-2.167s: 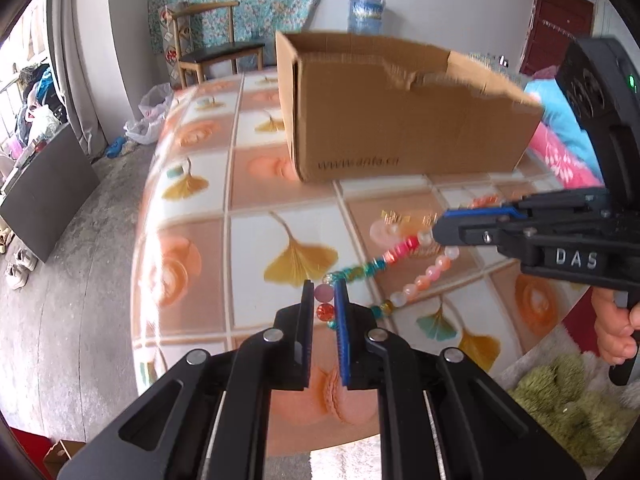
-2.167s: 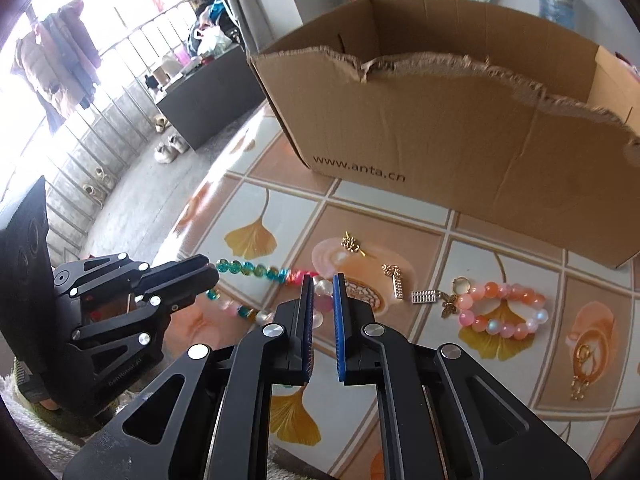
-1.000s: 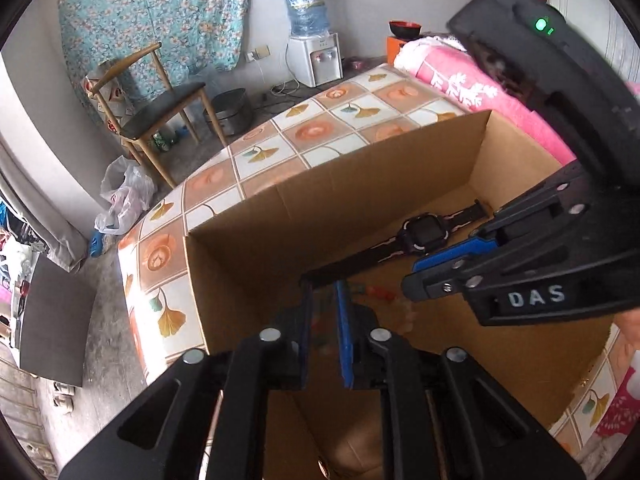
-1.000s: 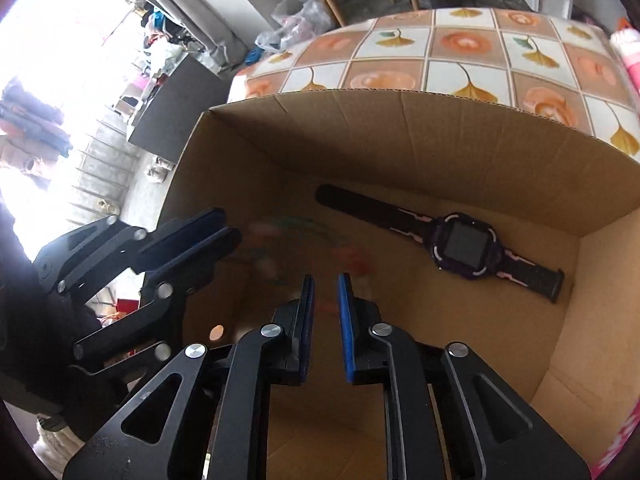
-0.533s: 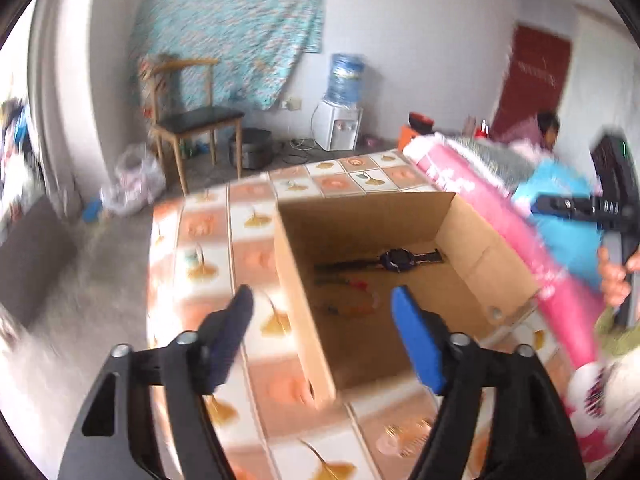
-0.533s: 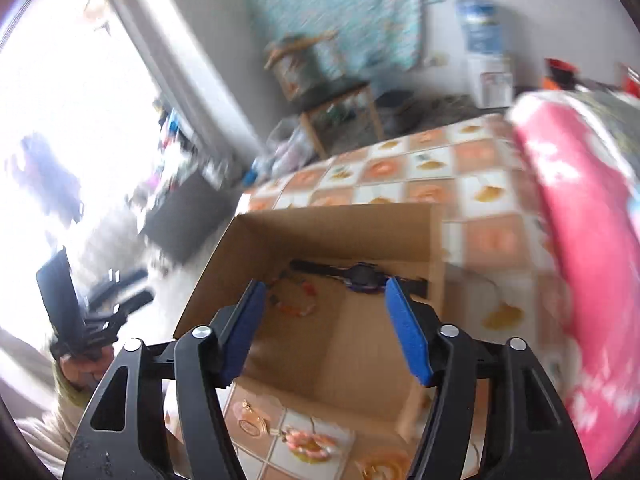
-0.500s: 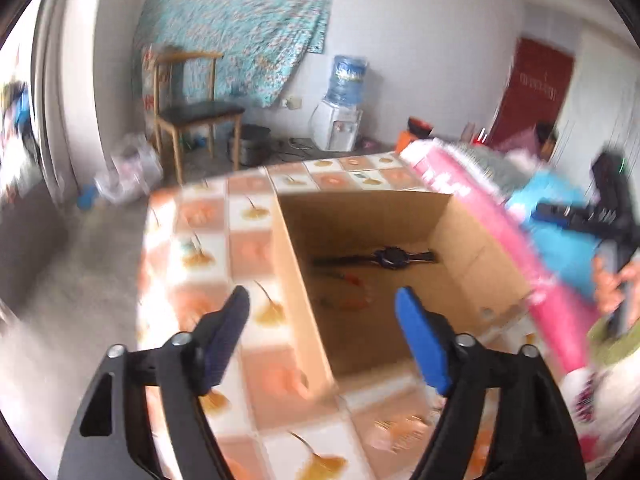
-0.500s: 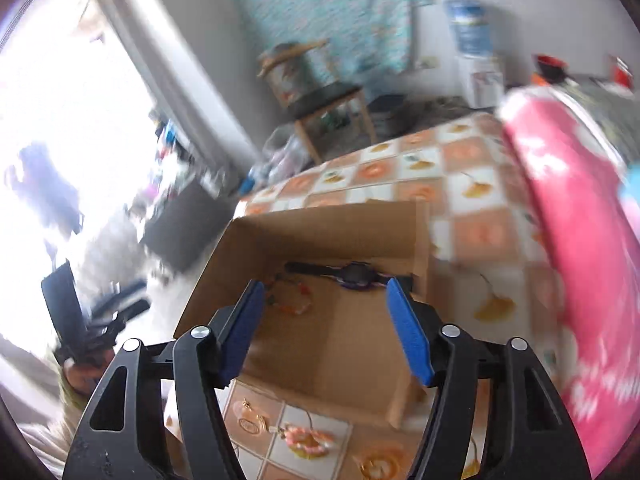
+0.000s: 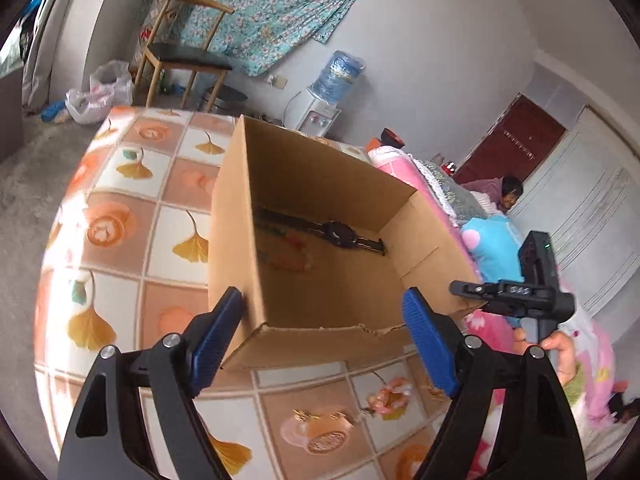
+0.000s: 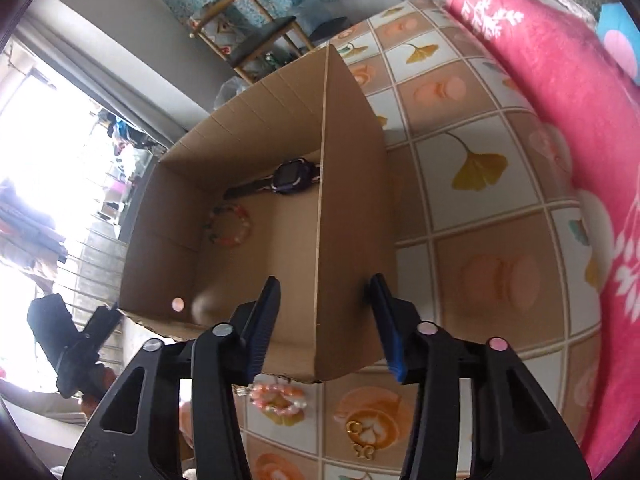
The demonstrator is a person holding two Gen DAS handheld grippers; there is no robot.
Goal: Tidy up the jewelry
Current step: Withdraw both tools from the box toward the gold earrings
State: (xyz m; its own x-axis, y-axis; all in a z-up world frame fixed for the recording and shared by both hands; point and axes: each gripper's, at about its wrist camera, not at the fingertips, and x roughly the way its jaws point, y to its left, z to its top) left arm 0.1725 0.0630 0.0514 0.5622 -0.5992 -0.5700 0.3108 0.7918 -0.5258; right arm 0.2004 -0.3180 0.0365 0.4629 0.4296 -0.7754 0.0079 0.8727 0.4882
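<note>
Inside the cardboard box [image 10: 352,184] on the table [image 10: 472,208] lay a beaded necklace [image 10: 230,226] beside a watch [image 10: 290,178]. Near the table's front edge sat a pink bracelet [image 10: 278,398] and gold charms [image 10: 362,438]. Left gripper [image 9: 326,338] stood released, empty; right gripper [image 10: 326,322], closing, gripped nothing.

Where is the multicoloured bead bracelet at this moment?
In the right wrist view the multicoloured bead bracelet lies on the floor of the brown cardboard box, just left of the dark wristwatch.

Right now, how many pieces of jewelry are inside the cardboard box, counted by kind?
Watch: 1
Beaded bracelet: 1
Total inside the cardboard box: 2
</note>
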